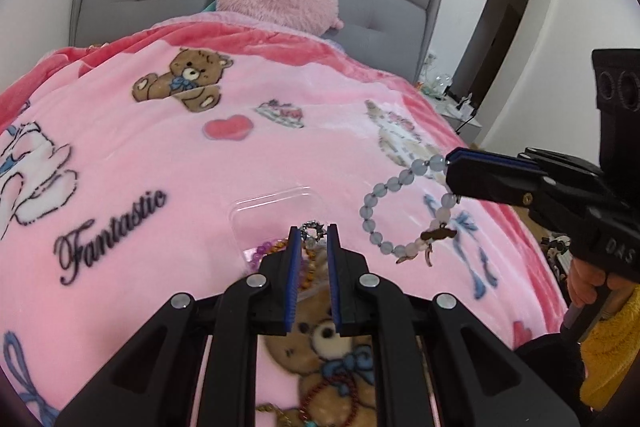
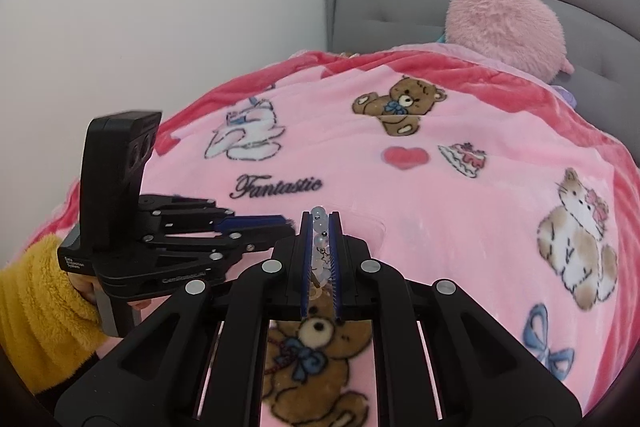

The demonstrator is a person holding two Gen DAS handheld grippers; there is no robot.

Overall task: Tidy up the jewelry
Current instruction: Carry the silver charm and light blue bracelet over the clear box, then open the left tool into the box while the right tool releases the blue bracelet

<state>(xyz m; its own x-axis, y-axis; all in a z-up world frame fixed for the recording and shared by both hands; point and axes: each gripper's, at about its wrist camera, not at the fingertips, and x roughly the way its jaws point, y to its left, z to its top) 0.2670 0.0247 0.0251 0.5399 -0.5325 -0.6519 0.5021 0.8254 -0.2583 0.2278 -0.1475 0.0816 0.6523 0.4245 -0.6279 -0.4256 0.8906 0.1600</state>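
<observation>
Bracelet (image 1: 404, 205) loop dangling from fingers (image 1: 480, 163)

blanket (image 1: 160, 155): "Fantastic" in black script | right gripper (image 1: 450, 163) body: "DAS" | left gripper (image 2: 290, 223) body: small white print, unreadable

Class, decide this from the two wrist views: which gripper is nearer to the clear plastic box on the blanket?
Left. The left gripper hangs directly above the clear plastic box. The right gripper is off to that box's right, holding the pale blue bead bracelet in the air.
</observation>
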